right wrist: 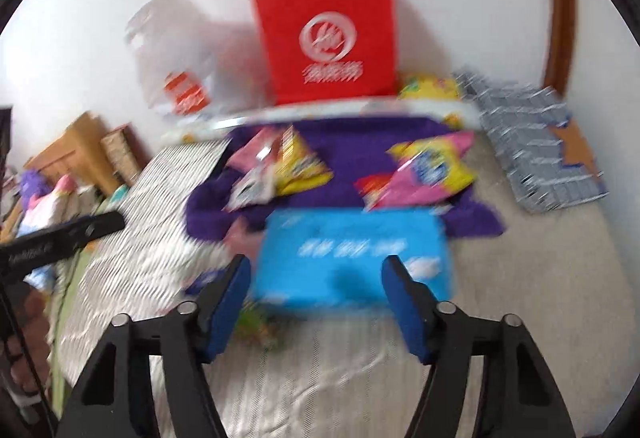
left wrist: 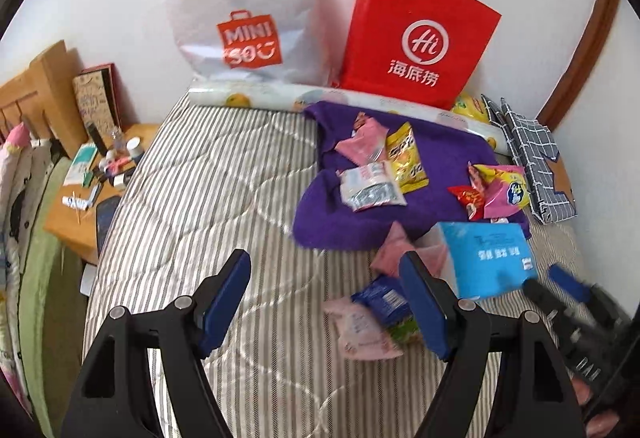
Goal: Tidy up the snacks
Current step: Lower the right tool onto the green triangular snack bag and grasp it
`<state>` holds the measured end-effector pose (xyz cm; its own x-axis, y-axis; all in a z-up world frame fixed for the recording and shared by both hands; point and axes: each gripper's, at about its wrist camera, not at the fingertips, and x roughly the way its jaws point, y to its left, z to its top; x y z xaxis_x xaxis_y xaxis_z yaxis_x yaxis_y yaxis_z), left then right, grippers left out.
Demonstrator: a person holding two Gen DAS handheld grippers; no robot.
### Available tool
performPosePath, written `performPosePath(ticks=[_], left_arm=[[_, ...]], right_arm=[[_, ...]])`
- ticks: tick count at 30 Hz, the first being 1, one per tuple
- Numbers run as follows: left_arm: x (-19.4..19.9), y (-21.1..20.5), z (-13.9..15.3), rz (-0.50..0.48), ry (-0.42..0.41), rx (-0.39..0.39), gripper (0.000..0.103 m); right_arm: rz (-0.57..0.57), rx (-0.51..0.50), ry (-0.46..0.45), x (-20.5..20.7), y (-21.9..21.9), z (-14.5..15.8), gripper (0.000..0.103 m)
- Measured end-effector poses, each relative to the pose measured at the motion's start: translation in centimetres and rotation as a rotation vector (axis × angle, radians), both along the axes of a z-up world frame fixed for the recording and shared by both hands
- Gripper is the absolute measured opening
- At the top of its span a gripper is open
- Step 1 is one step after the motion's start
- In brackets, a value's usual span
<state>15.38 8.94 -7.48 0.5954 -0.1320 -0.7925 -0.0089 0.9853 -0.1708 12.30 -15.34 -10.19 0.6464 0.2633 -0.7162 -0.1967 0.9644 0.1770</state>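
Blue pack (right wrist: pixel 352 258) looks light, soft, crinkly — grab its near edge; right gripper (right wrist: pixel 316 302) jaws apart, probably empty, left gripper (left wrist: pixel 326 302) wide.

striped bed (left wrist: pixel 192 197) carries a purple cloth (left wrist: pixel 440 165); blue packet (left wrist: pixel 486 258), pink packets (left wrist: pixel 362 330) lie directly on it

Left gripper (left wrist: pixel 326 302): 2 black plastic arms w/ triangular cut-outs, matte finish. Each arm ends in a flat blue pad (left wrist: pixel 226 302), rectangular, edges slightly rounded. 4 silver round pivot pins along the linkage, 2 per side. Thin black crossbar joins the arms.

Right gripper (right wrist: pixel 316 300): same build, black arms, blue pads (right wrist: pixel 404 308), 4 silver pins, triangular cut-outs; view blurred, no finer detail readable. Seen from the left wrist cam it's a black body w/ blue pads, small white markings on the side, too blurred to read.
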Motion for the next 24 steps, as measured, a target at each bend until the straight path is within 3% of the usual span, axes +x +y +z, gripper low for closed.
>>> performPosePath(ticks=[5,19,24], left_arm=[[-1.2,1.1,-1.0,-0.002,0.012,-0.011,0.076],[-2.6,4.0,-3.1,0.021,0.033,-0.047,0.076],[-2.9,4.5,-3.4,0.038,0.038,-0.047,0.076]], right_arm=[[0.093,-0.034,0.036,-0.9,3.6,-2.2,0.048],[0.145,-0.046,0.121,0.5,6.8,-5.4,0.042],[0.164,-0.061,0.121,0.3,7.3,-5.8,0.025]])
